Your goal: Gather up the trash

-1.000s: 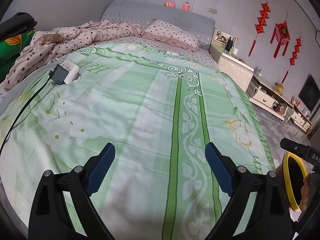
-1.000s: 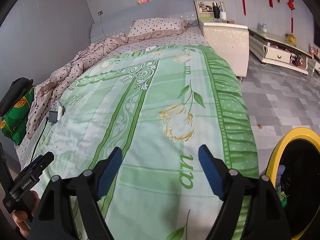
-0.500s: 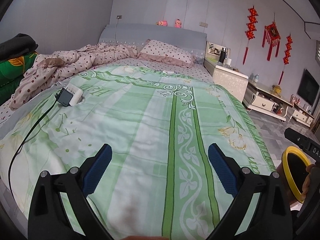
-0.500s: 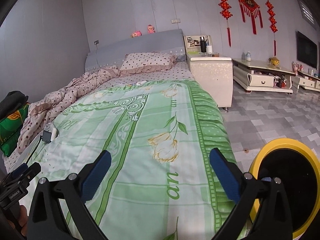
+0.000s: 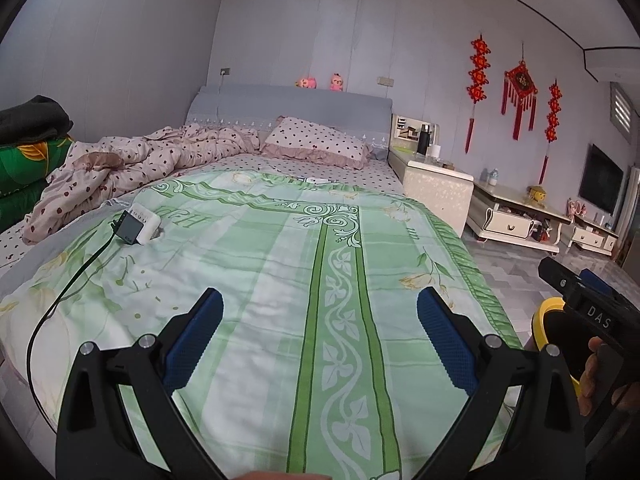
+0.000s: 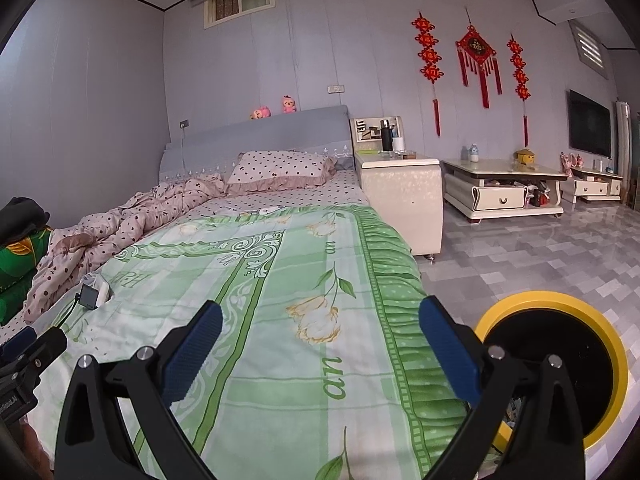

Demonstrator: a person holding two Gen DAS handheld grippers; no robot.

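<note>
My left gripper point(image 5: 318, 340) is open and empty above the foot of a bed with a green floral cover point(image 5: 280, 272). My right gripper point(image 6: 320, 344) is open and empty over the bed's right side. A yellow-rimmed trash bin point(image 6: 560, 308) with a dark inside stands on the floor right of the bed; its rim also shows in the left wrist view point(image 5: 550, 306), partly hidden by the right gripper's body. I see no loose trash on the cover. A small white thing point(image 5: 316, 180) lies near the pillow; I cannot tell what it is.
A white power strip with a dark charger and black cable point(image 5: 138, 226) lies on the bed's left side. A dotted pink quilt point(image 5: 140, 160) and a pillow point(image 5: 316, 146) are at the head. A cream nightstand point(image 6: 400, 184) and low cabinets point(image 6: 504, 188) line the right wall above grey tiled floor.
Both grippers have tilted up and drawn back from the bed, so more of the walls and room shows. Both stay open and empty.
</note>
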